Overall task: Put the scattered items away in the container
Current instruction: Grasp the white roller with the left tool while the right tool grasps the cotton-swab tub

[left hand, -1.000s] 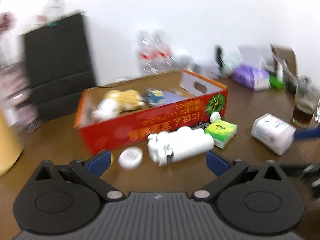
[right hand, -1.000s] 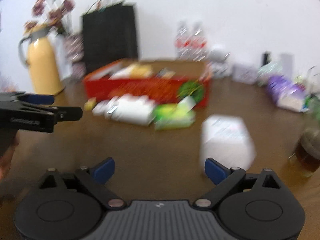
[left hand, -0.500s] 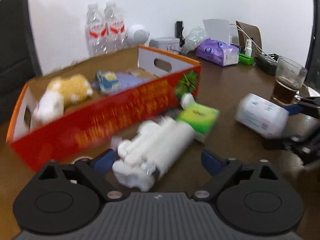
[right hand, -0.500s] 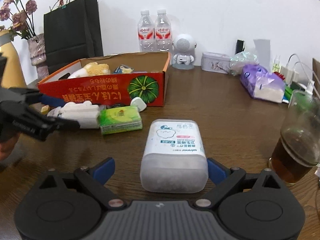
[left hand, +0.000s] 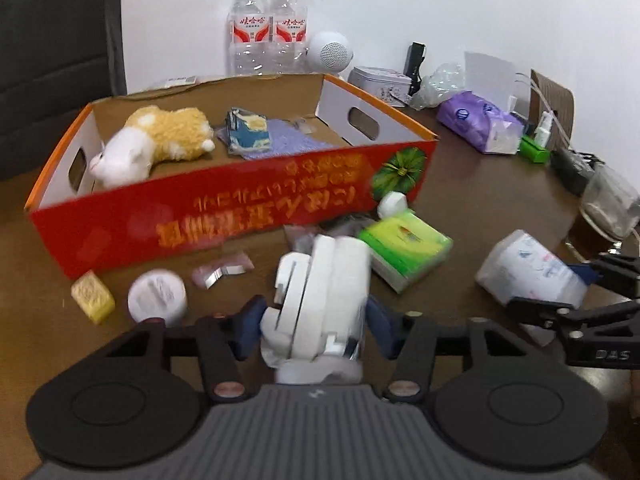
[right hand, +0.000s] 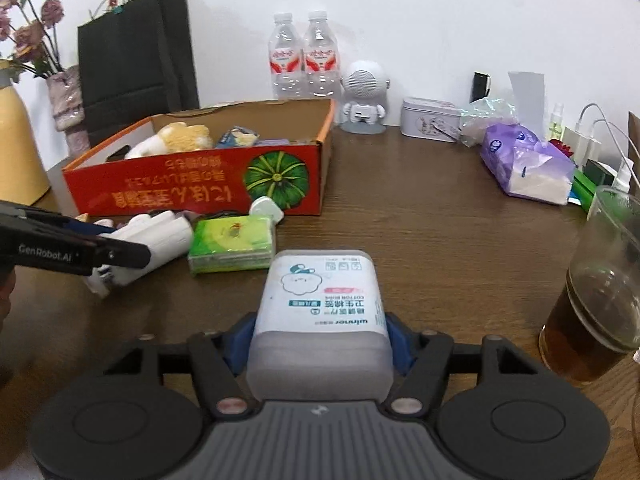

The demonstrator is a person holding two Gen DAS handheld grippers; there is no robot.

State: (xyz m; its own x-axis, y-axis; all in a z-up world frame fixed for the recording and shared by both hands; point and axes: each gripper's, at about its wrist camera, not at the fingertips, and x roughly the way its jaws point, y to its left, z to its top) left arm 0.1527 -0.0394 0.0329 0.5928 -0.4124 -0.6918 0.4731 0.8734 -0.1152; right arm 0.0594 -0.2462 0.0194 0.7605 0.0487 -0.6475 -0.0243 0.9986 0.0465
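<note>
White plastic toy (left hand: 320, 300) sits clamped in the left jaws; right jaws pinch the labelled cotton-swab pack (right hand: 320, 312).

We see the cardboard box (left hand: 224, 216) holding a plush toy (left hand: 156, 140), with 2 water bottles (left hand: 268, 28) behind it, a tissue pack (left hand: 404, 248) before its right corner, and a glass of tea (right hand: 592, 312) far right.

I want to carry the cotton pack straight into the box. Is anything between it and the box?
Yes. From the cotton pack in the right hand-held gripper, the green tissue pack and a white plug lie before the red box, whose near wall must be cleared.
</note>
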